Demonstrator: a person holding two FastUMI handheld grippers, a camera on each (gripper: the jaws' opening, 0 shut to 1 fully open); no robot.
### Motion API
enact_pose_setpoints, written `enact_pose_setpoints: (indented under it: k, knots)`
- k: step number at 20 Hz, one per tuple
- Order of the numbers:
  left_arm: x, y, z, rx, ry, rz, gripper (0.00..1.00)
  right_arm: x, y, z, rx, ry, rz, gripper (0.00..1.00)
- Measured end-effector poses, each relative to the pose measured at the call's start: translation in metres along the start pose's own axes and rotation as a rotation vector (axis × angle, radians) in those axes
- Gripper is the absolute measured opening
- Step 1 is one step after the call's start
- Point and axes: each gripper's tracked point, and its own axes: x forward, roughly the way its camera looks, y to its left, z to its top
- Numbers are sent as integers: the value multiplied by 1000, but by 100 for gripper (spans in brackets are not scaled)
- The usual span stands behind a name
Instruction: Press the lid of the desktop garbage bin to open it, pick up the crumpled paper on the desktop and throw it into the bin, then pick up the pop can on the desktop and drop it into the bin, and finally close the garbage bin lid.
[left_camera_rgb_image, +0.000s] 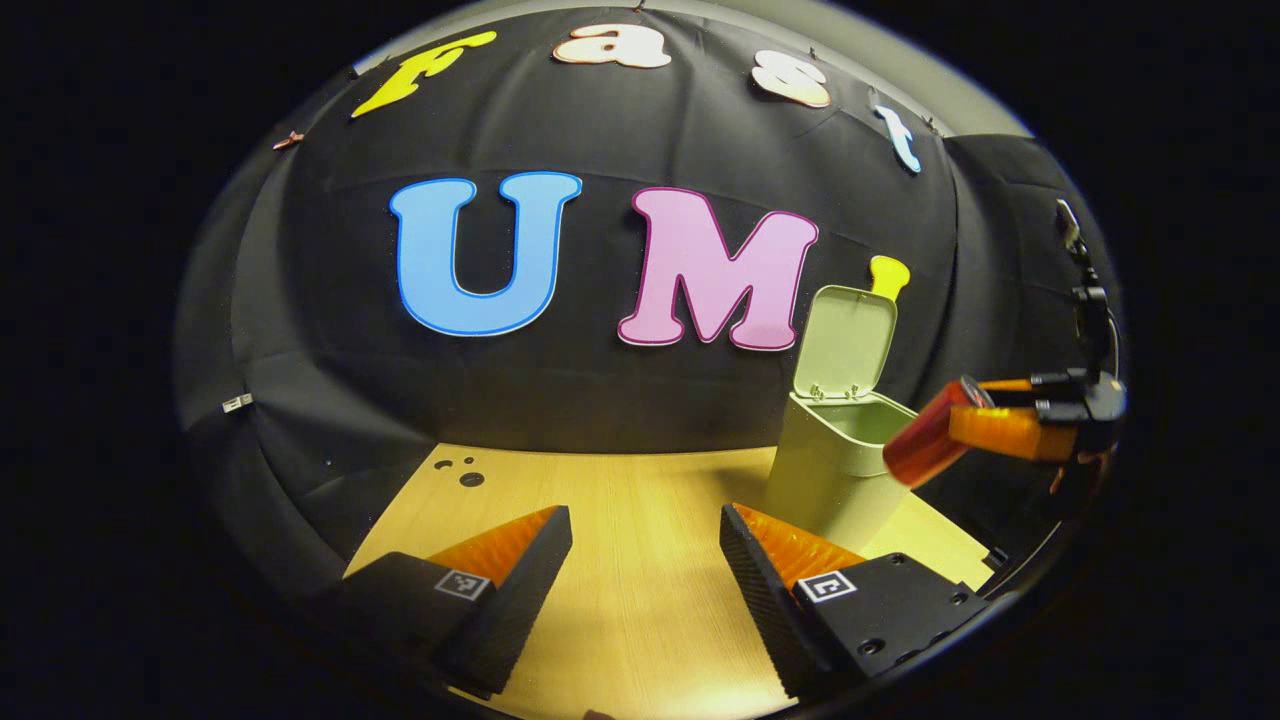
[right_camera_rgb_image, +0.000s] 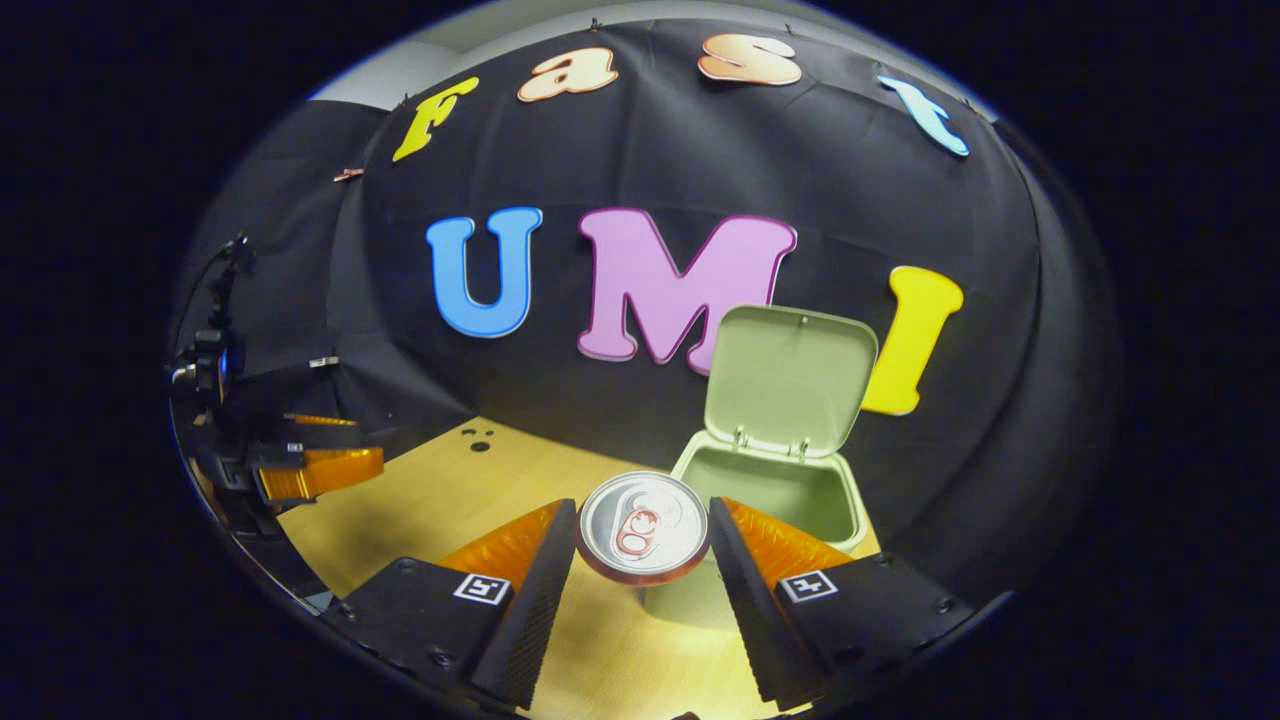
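Observation:
The pale green bin (right_camera_rgb_image: 790, 490) stands on the wooden desk with its lid (right_camera_rgb_image: 790, 375) hinged up and open. My right gripper (right_camera_rgb_image: 640, 545) is shut on the red pop can (right_camera_rgb_image: 643, 528), whose silver top faces the camera just short of the bin's mouth. In the left gripper view the same can (left_camera_rgb_image: 925, 435) hangs tilted beside the bin (left_camera_rgb_image: 835, 470), held by the right gripper (left_camera_rgb_image: 985, 415). My left gripper (left_camera_rgb_image: 645, 545) stands open over bare desk, left of the bin, with nothing between its fingers. The inside of the bin is not visible.
The wooden desk (left_camera_rgb_image: 640, 500) runs back to the black cloth wall. A few small dark holes (left_camera_rgb_image: 465, 472) mark its far left corner. The left gripper (right_camera_rgb_image: 300, 465) sits at the left edge of the right gripper view.

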Motion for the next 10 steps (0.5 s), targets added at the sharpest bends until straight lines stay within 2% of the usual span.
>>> enact_pose_setpoints:
  k: [5, 10]
  knots:
    - [-2, 0, -4, 1, 6, 4, 96, 35, -50, 22, -30, 6, -77, 82]
    - [0, 6, -7, -4, 16, 17, 96, 74, -97, -1, 1, 100, -137, 82]
